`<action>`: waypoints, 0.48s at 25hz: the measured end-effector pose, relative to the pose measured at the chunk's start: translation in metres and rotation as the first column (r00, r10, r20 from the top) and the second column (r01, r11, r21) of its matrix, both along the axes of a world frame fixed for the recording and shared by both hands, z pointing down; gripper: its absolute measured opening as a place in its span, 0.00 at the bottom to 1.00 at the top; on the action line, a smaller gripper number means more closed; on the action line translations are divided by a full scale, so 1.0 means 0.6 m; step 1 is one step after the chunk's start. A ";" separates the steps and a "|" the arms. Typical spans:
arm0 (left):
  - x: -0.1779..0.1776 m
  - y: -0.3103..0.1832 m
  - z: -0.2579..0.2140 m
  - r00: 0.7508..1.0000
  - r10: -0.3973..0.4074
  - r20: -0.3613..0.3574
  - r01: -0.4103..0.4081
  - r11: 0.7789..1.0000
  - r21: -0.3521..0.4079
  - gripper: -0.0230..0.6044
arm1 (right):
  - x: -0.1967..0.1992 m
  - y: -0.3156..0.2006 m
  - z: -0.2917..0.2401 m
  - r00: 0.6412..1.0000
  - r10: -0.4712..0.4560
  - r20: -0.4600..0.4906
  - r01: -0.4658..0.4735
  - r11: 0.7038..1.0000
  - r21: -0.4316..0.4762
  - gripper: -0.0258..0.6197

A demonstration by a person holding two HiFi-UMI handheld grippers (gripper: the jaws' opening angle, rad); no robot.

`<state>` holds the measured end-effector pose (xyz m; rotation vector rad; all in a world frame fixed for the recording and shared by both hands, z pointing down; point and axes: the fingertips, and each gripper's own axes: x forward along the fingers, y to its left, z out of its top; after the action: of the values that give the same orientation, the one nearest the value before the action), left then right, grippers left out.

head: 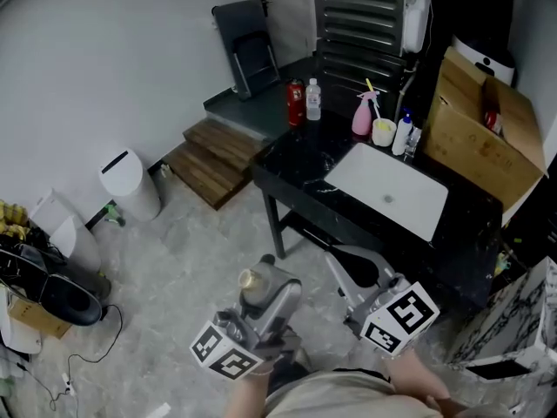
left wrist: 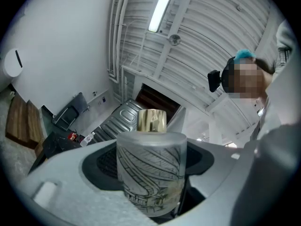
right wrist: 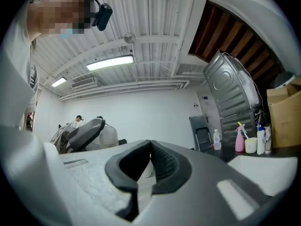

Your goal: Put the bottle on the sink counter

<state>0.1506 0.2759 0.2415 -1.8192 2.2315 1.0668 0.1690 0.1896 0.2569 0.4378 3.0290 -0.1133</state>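
The left gripper (head: 270,301) is clamped on the bottle (left wrist: 150,173), a frosted glass cylinder with a line pattern on its wall and a gold cap on top. In the left gripper view the bottle stands upright between the two jaws, with both pads pressed against its sides. In the head view the bottle is held low and close to the person's body, above the grey floor (head: 183,259) and well apart from the sink counter (head: 296,159). The right gripper (right wrist: 149,160) is closed with its jaws meeting and nothing between them; it is held just beside the left gripper, on the side nearer the counter. The sink counter is a black slab on dark legs with a white basin (head: 392,190) set into it. Along its far edge stand a red can (head: 295,103), a clear water bottle (head: 313,99) touching or just beside the can, a pink spray bottle (head: 363,116), a pale cup (head: 383,131) and a small white bottle with a blue cap (head: 402,135). A cardboard box (head: 479,133) stands at the right end of the counter. Wooden steps (head: 218,155) lie on the floor to the left of the counter, and a white bin (head: 130,185) stands near them by the wall.
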 end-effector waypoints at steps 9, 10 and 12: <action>-0.129 0.006 0.025 0.997 0.065 -0.050 -0.064 0.998 0.022 0.60 | -0.131 0.020 0.010 1.000 0.014 -0.014 -0.014 1.000 -0.001 0.04; -0.137 0.001 0.028 0.996 0.072 -0.054 -0.071 0.997 0.024 0.60 | -0.139 0.016 0.012 1.000 0.020 -0.019 -0.020 1.000 -0.005 0.04; -0.153 -0.010 0.035 0.995 0.084 -0.062 -0.083 0.996 0.026 0.60 | -0.159 0.006 0.012 0.999 0.031 -0.020 -0.031 0.999 -0.013 0.04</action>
<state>0.0587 0.2697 0.2623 -1.9116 2.1844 1.1748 0.0739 0.1934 0.2644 0.3911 3.0508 -0.1373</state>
